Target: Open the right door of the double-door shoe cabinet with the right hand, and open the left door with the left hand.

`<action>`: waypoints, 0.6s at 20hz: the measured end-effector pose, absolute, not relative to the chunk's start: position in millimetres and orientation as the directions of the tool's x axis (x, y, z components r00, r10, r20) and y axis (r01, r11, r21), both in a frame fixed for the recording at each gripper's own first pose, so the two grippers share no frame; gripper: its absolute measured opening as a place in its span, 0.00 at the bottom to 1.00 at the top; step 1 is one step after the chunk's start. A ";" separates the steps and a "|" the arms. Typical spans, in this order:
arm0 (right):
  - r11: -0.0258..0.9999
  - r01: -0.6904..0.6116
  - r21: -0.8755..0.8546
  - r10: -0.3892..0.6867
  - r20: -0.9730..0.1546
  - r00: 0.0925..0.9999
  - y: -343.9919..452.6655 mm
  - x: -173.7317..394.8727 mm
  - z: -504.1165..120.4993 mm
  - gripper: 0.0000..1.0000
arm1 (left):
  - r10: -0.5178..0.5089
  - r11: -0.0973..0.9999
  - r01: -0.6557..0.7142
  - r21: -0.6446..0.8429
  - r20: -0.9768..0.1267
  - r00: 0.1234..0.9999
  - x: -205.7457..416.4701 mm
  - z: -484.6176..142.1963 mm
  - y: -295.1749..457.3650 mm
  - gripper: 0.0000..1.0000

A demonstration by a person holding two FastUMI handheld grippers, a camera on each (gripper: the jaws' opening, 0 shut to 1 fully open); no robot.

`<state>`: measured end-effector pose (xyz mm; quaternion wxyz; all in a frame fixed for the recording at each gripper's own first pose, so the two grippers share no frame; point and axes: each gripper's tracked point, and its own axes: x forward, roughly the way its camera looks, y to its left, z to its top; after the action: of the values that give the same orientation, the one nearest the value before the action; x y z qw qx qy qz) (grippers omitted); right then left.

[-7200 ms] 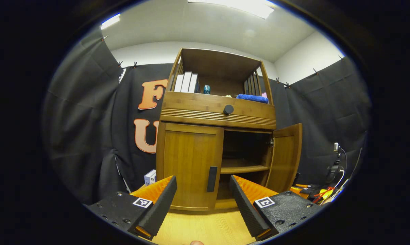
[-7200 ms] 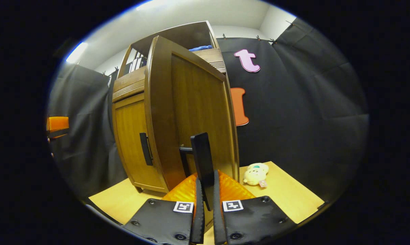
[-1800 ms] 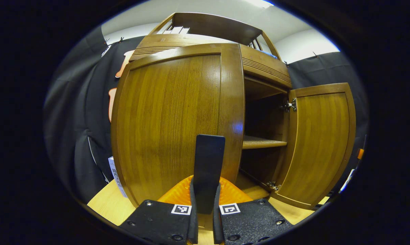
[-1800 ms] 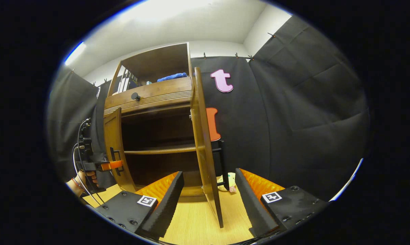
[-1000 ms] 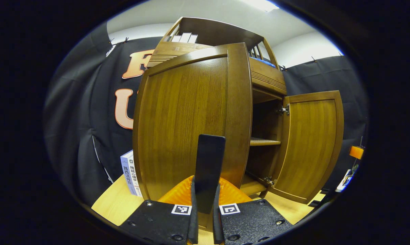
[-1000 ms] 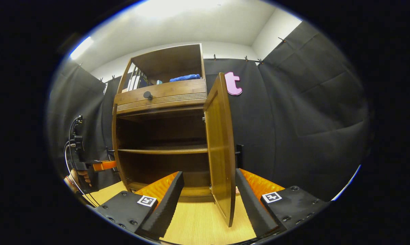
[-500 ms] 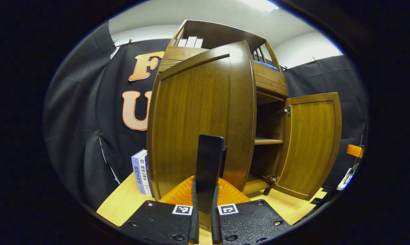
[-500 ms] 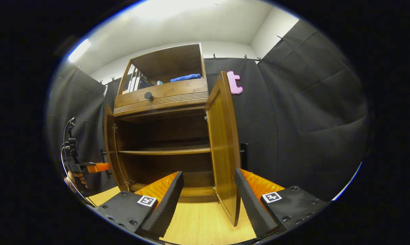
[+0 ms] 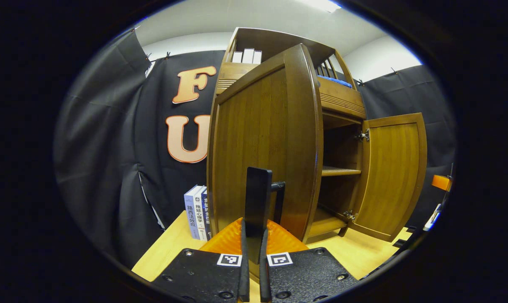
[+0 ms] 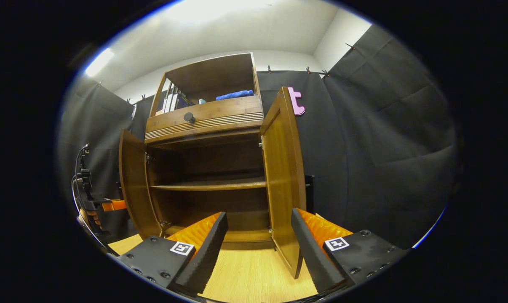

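The brown wooden double-door shoe cabinet [image 10: 203, 122] stands on the pale wooden worktop [image 10: 245, 277], toward its back edge against the black cloth wall. In the right gripper view both lower doors stand swung out from the cabinet front, and a dark interior with one horizontal wooden shelf [image 10: 212, 185] shows between them.

The left gripper [image 9: 254, 235] has its jaws closed tight on the black upright bar handle [image 9: 257, 198] of the brown wooden left door [image 9: 262, 143], both fingers pressing on the handle's flat sides. In the left gripper view this door stands well out from the cabinet front. A few upright books [image 9: 195, 212] stand on the worktop just beside the cabinet, near its left edge.

The right gripper [image 10: 258, 244] has its jaws spread wide and holds nothing. The lower edge of the brown wooden right door [image 10: 284, 176] hangs between its fingers without touching either. That door's black handle [image 10: 309, 191] shows past its outer face.

On the open top shelf lie a folded blue cloth [image 10: 235, 95] and some upright white books [image 9: 247, 56]. A round black knob [image 10: 189, 117] sits on the drawer front below them.

At the left edge of the right gripper view, a hand [image 10: 92, 219] grips the left gripper's body beside the left door.
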<state>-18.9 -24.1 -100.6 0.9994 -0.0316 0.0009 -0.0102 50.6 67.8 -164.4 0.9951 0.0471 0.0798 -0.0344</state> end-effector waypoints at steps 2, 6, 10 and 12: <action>0.998 0.015 -0.064 -0.016 -0.001 1.000 -21.6 -18.8 -101.3 0.97 | -0.053 0.994 0.068 0.091 -0.157 0.986 47.7 -162.8 75.5 0.08; 0.998 -0.010 -0.062 0.009 -0.013 1.000 -10.7 -19.3 -104.2 0.97 | -0.025 0.995 0.039 0.092 -0.149 0.988 41.1 -160.3 95.3 0.08; 0.997 -0.017 -0.071 0.016 -0.008 1.000 -5.2 -19.0 -102.6 0.88 | 0.001 0.996 0.011 0.086 -0.140 0.990 35.7 -156.6 118.9 0.07; 0.997 -0.023 -0.070 0.022 -0.009 1.000 0.7 -18.0 -101.9 0.88 | 0.012 0.997 -0.001 0.083 -0.138 0.990 34.5 -155.2 126.7 0.07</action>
<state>-18.0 0.7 -101.9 0.9993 -0.0350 0.0043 0.0113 34.5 126.7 -155.2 0.9967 0.0413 0.0691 0.0032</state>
